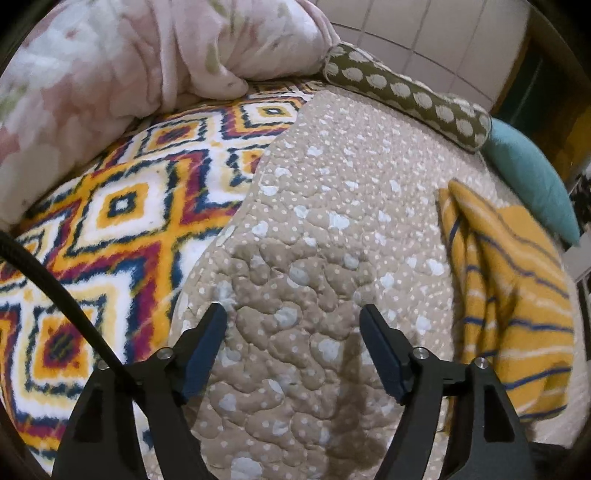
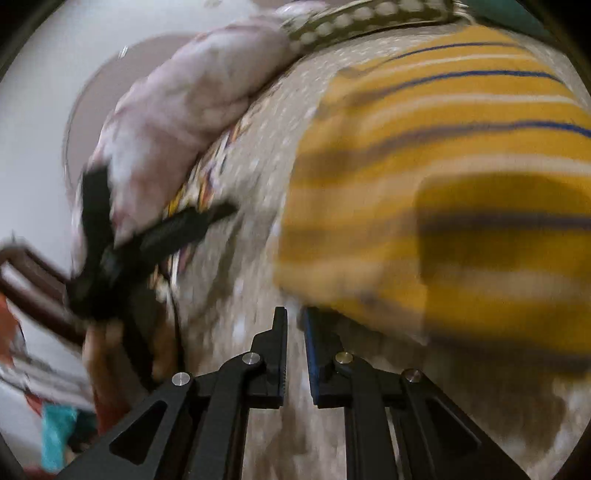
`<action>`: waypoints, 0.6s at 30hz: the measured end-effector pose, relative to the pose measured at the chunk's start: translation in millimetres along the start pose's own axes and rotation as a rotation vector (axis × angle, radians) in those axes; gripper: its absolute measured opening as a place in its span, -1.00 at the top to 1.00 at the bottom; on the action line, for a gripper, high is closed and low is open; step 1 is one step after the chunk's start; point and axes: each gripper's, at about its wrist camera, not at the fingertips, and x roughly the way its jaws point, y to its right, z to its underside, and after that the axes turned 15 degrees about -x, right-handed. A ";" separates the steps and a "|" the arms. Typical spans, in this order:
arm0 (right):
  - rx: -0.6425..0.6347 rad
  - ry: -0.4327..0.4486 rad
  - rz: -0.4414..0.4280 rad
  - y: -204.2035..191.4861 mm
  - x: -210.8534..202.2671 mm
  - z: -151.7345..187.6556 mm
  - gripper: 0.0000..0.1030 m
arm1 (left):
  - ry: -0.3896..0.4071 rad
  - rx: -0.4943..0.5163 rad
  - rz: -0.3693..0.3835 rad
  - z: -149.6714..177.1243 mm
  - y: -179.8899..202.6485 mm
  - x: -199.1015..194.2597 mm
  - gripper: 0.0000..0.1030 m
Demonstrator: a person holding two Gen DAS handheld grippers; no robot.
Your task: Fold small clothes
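A mustard-yellow garment with blue and white stripes (image 1: 513, 295) lies folded on the beige dotted quilt (image 1: 332, 229), to the right of my left gripper (image 1: 293, 314). The left gripper is open and empty over bare quilt. In the blurred right wrist view the same garment (image 2: 424, 192) fills the upper right. My right gripper (image 2: 294, 321) has its jaws nearly together, with a narrow gap and nothing between them, at the garment's near left corner. The left gripper also shows in the right wrist view (image 2: 140, 236), at the left.
A bright diamond-patterned blanket (image 1: 110, 221) covers the bed's left part. A pink floral duvet (image 1: 110, 55) is heaped at the back left. A brown dotted bolster (image 1: 406, 92) and a teal pillow (image 1: 532, 173) lie along the back right. A tiled wall (image 1: 424, 33) stands behind.
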 end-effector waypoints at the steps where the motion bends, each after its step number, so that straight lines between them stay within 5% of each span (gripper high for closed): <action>1: -0.032 0.039 0.046 -4.7 -15.1 3.1 0.77 | -0.004 0.015 -0.007 1.8 2.5 1.3 -0.57; 8: 0.025 0.259 0.210 25.4 -82.6 -11.6 0.76 | 0.006 0.106 -0.091 11.2 17.1 10.2 -0.73; 12: 0.119 0.123 0.179 53.2 -49.9 8.4 0.71 | -0.006 0.127 -0.103 11.5 21.2 14.4 -0.85; 18: 0.048 0.089 0.207 31.0 -64.7 44.1 0.69 | -0.020 0.154 -0.126 11.4 28.2 21.8 -1.00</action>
